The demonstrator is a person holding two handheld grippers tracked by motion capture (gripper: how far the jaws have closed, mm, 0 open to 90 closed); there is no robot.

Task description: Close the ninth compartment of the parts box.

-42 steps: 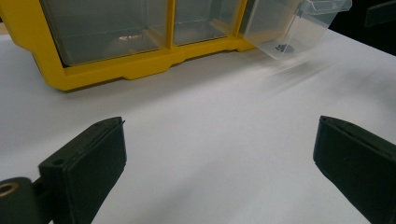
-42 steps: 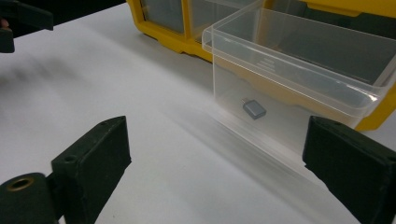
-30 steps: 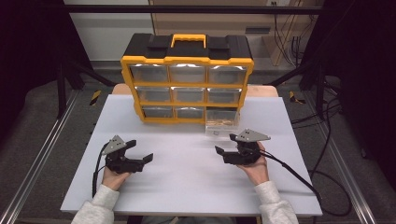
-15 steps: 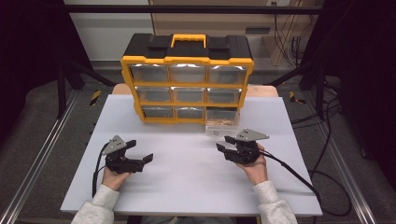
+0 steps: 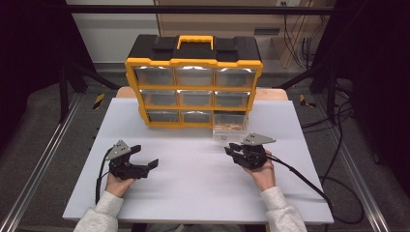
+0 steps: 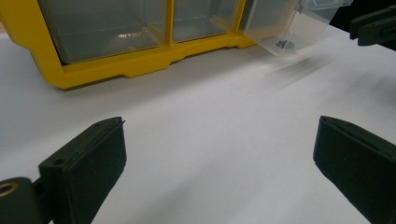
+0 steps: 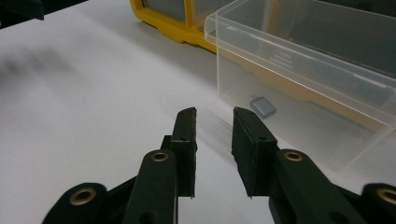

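Your right gripper (image 7: pixel 214 140), jaws nearly together on nothing and just narrowed, sits just before the pulled-out clear drawer (image 7: pixel 303 79). The small grey adapter (image 7: pixel 263 106) lies inside, ahead and slightly right. Your left gripper (image 5: pixel 145 162), jaws spread, rests farther away.

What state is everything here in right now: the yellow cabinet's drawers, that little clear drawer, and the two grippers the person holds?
Pulled-out clear drawer: drawn forward from the bottom right slot, a small grey part inside.
Organizer cabinet: upright on the table, other drawers pushed in.
Left gripper: jaws wide open, nothing between them.
Right gripper: jaws have just been closing, a narrow gap left, nothing between them.
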